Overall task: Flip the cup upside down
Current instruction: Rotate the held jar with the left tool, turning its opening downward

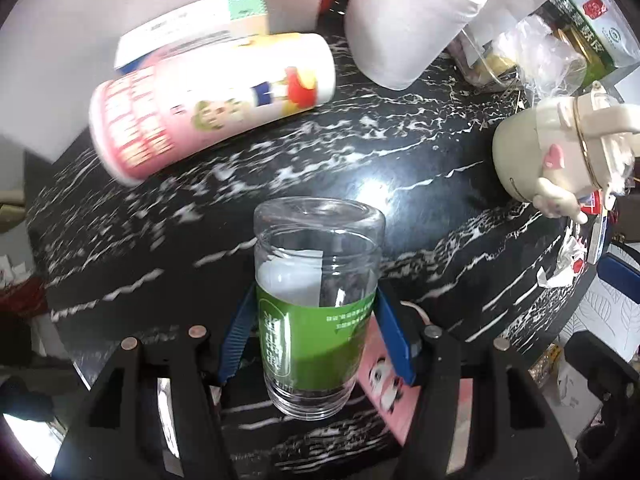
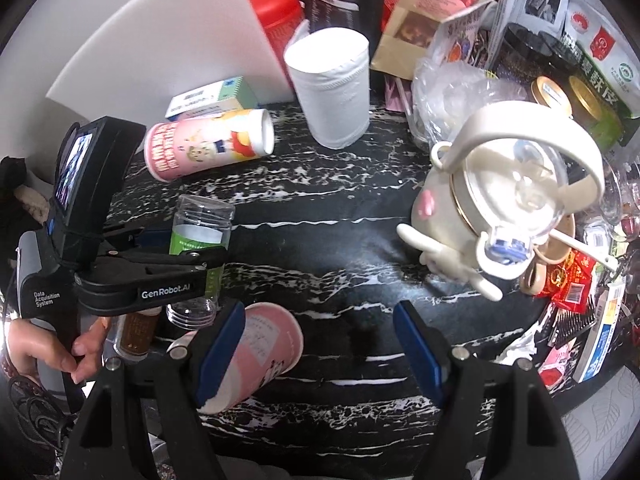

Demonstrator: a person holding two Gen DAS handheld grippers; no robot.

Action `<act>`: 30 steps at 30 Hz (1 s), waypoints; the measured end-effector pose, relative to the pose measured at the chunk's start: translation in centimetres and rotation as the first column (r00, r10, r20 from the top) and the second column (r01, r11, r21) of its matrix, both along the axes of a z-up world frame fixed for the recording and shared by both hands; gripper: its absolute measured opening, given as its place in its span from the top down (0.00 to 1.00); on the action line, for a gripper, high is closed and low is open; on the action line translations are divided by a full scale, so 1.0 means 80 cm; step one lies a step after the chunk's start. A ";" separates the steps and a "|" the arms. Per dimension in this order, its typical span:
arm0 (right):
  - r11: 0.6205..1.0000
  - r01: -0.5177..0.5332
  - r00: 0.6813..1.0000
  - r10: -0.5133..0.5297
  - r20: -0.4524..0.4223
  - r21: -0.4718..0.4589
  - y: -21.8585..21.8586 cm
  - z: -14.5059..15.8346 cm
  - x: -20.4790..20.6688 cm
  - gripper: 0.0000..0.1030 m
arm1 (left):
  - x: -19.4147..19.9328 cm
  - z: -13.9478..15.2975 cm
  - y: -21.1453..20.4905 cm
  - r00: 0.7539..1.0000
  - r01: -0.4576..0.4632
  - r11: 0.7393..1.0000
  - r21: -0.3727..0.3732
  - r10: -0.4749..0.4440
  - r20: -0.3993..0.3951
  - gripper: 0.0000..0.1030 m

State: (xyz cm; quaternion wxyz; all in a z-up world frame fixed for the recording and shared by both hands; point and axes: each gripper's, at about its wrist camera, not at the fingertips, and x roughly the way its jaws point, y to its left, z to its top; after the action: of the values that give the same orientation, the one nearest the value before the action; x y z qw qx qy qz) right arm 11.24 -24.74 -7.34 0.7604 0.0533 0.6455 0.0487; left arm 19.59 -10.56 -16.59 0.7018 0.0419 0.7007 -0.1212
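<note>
The cup is a clear plastic jar (image 1: 316,320) with a green label, and my left gripper (image 1: 314,304) is shut on its labelled middle, blue pads on both sides. In the right wrist view the jar (image 2: 200,224) hangs roughly upright, slightly tilted, just above the black marble table (image 2: 320,240), clamped in the left gripper (image 2: 200,260), which a hand (image 2: 48,352) holds. Which end is the mouth I cannot tell. My right gripper (image 2: 320,344) is open over the table's near part, holding nothing.
A pink canister (image 1: 208,104) lies on its side behind, next to a white paper roll (image 1: 412,20). A cream kettle (image 2: 500,200) stands at the right amid packets. A pink paper cup (image 2: 264,344) lies by my right gripper's left finger.
</note>
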 end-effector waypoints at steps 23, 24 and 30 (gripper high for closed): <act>0.999 -0.045 0.994 0.041 0.102 0.030 0.043 0.068 -0.123 0.26 | -0.176 0.102 0.089 0.988 -0.137 0.991 0.010 0.135 0.072 0.44; 0.998 -0.049 0.994 0.046 0.099 0.030 0.045 0.067 -0.128 0.26 | -0.184 0.100 0.090 0.988 -0.142 0.990 0.007 0.141 0.066 0.44; 0.997 -0.072 0.996 0.071 0.057 0.022 0.053 0.055 -0.154 0.26 | -0.222 0.072 0.093 0.987 -0.157 0.988 -0.003 0.157 0.013 0.44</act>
State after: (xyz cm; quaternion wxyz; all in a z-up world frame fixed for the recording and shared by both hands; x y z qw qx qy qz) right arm -1.09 -20.51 -2.95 0.7753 0.0380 0.6246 0.0851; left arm 1.81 -3.10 -10.85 0.7140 -0.0134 0.6969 -0.0660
